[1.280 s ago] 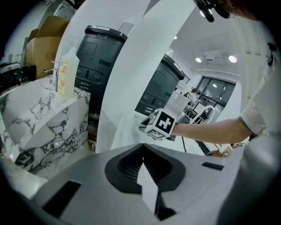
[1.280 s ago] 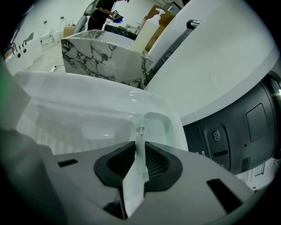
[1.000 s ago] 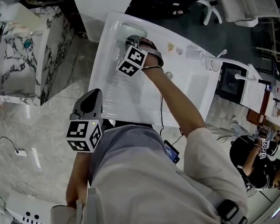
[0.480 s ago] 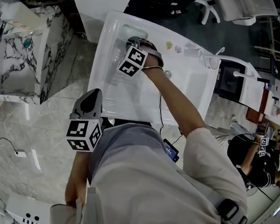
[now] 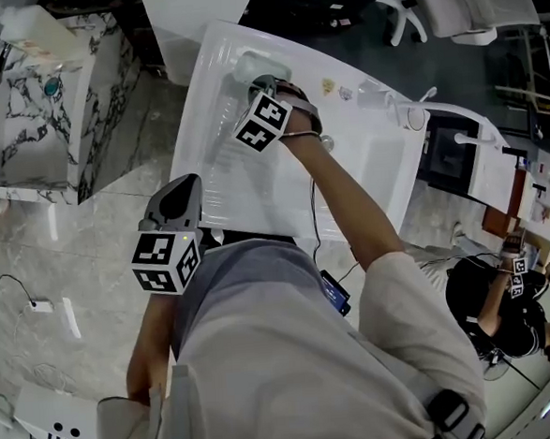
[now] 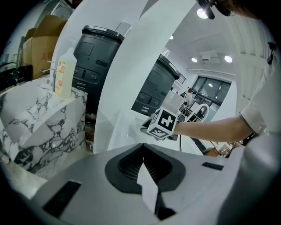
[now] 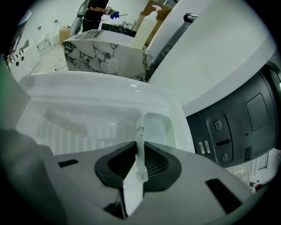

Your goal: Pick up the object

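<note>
1. Right gripper view shows the right tongs (image 7: 138,147) closed to a narrow slit on the object (image 7: 140,131). It is a thin, pale, see-through strip standing on edge between the pads, with its top end poking out past the tips. Gripping it by its flat faces is probably the only hold so slim a piece allows.
2. Below and beyond the tips lies the white basin (image 7: 83,123), with a ribbed floor and a recess in the far corner. I cannot tell whether the strip's lower end touches that floor, because the body of the tongs hides it.
3. From the head view, the right arm reaches out over the basin with its tongs pointing steeply down and the marker cube (image 5: 262,121) uppermost. That stance suits plucking something flat off a low surface from above.
4. The left tongs (image 5: 184,181) hang just beside the person's body, well apart from the basin. Their pads meet at the tips with nothing between them. I judge them parked out of the way, since one hand is enough here.
5. By the look of it, the grasp is made and the lift is what remains.
</note>
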`<move>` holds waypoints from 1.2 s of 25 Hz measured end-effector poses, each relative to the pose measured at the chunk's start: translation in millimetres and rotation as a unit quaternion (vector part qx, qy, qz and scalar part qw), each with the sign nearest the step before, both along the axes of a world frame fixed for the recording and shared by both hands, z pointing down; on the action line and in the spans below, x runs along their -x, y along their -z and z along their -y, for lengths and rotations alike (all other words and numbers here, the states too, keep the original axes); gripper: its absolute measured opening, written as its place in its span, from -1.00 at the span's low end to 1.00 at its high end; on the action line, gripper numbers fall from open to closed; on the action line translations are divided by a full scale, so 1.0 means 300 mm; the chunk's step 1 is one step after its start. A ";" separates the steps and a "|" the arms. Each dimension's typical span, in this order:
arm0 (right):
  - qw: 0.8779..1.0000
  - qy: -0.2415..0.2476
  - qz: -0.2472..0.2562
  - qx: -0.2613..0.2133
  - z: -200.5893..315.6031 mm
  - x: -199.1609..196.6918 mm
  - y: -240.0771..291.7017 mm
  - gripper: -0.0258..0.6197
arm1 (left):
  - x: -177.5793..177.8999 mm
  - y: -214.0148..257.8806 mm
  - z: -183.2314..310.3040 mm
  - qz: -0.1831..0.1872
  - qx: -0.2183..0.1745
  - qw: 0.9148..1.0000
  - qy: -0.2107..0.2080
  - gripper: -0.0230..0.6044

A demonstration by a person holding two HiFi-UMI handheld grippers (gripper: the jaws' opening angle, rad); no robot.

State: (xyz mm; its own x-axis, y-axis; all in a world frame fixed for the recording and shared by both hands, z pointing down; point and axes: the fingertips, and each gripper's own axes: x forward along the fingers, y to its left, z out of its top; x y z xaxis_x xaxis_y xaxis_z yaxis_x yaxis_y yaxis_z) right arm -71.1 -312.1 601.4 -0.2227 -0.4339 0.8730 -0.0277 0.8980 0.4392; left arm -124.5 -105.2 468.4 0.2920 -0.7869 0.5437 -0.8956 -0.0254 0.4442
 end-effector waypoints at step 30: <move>0.999 -0.033 0.025 0.008 -0.139 -0.061 0.066 -0.74 | -0.009 0.020 -0.042 -0.006 -0.015 1.000 -0.023 -0.93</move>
State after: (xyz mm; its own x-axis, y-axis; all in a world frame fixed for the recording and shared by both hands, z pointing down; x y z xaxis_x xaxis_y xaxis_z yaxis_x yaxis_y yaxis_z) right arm -52.9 -270.3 581.7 -0.2383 -0.4352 0.8682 -0.1092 0.9003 0.4213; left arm -121.9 -92.5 462.4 0.3344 -0.7887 0.5158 -0.8878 -0.0801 0.4531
